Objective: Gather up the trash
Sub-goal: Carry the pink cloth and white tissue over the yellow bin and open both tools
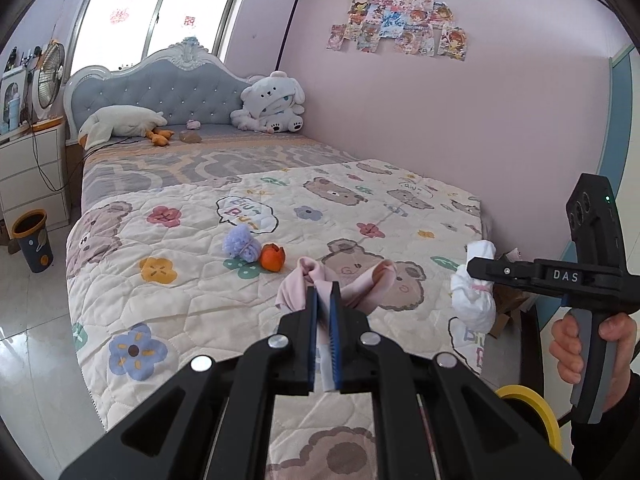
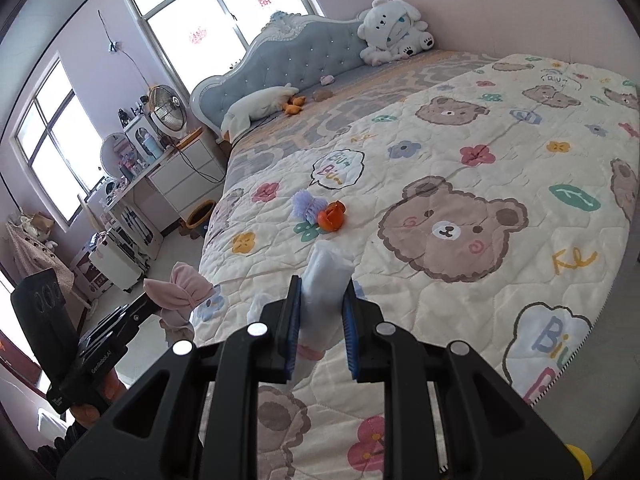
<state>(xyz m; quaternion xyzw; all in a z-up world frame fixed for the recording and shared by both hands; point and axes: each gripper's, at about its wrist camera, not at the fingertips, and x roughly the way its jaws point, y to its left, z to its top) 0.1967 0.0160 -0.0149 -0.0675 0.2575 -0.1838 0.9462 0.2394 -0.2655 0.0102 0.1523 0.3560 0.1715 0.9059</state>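
My left gripper (image 1: 324, 294) is shut on a pink cloth (image 1: 360, 284) and holds it above the bed's foot; the cloth also shows in the right wrist view (image 2: 182, 286). My right gripper (image 2: 320, 292) is shut on a white sock-like bundle (image 2: 326, 276), seen hanging from it in the left wrist view (image 1: 474, 300). On the quilt (image 1: 192, 288) lie an orange peel (image 1: 272, 257) and a lilac fluffy ball (image 1: 240, 245), both ahead of the grippers, also in the right wrist view as peel (image 2: 331, 217) and ball (image 2: 306, 206).
A dark bin with an orange rim (image 1: 33, 240) stands on the floor left of the bed, beside white drawers (image 1: 34, 172). Plush toys (image 1: 272, 104) lie at the headboard. A cardboard box (image 1: 508, 304) sits by the wall. A yellow tape roll (image 1: 532, 412) is near my right hand.
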